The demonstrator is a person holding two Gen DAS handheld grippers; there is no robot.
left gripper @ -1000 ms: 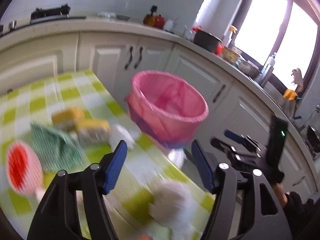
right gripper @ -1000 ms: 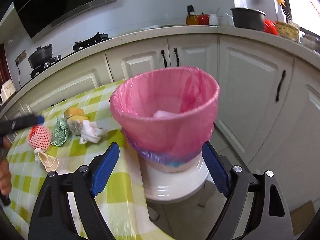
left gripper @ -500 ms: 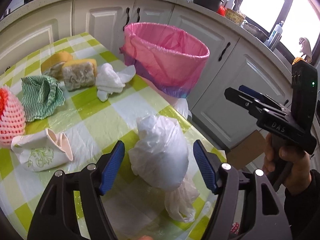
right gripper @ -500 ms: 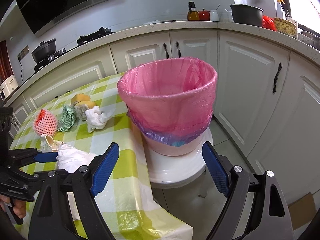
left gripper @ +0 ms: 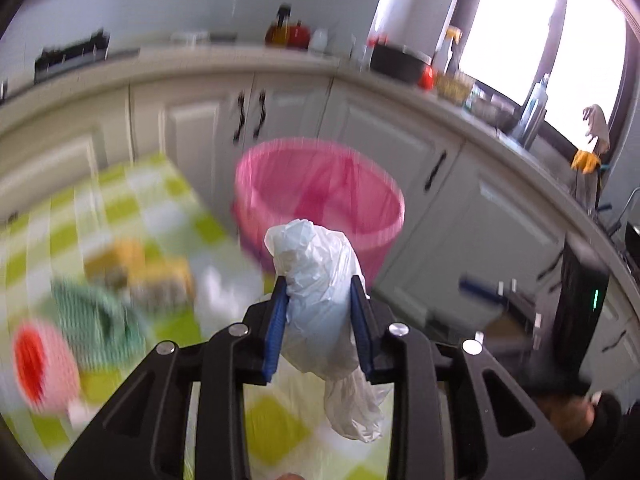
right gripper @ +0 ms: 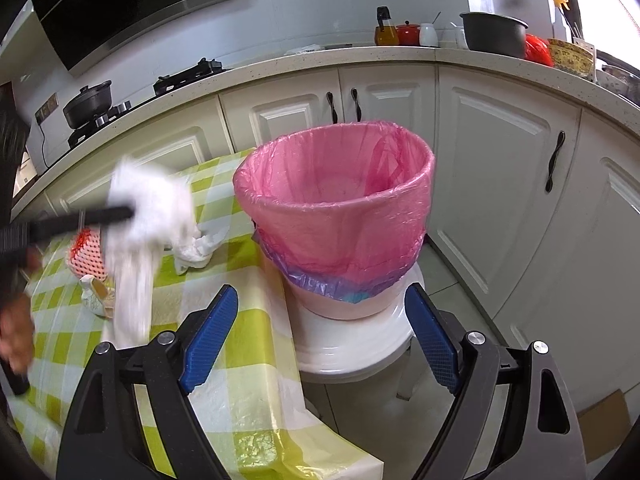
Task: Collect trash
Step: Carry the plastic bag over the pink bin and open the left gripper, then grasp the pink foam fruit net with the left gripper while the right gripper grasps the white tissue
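My left gripper (left gripper: 320, 312) is shut on a crumpled white plastic bag (left gripper: 320, 292) and holds it in the air above the table, in front of the pink-lined trash bin (left gripper: 320, 196). In the right wrist view the bag (right gripper: 144, 216) hangs blurred from the left gripper (right gripper: 124, 213), left of the bin (right gripper: 336, 208). My right gripper (right gripper: 320, 336) is open and empty, low in front of the bin, which stands on a white stool (right gripper: 352, 344).
On the green checked table (right gripper: 224, 360) lie a white tissue (right gripper: 200, 246), a red foam fruit net (right gripper: 86, 254), a white paper cup (right gripper: 96, 296), a green cloth (left gripper: 96, 312) and yellow sponges (left gripper: 160, 276). White cabinets (right gripper: 500, 200) stand behind the bin.
My left gripper has closed on the white plastic bag and lifted it off the table toward the bin. The right gripper has stayed open and almost still.
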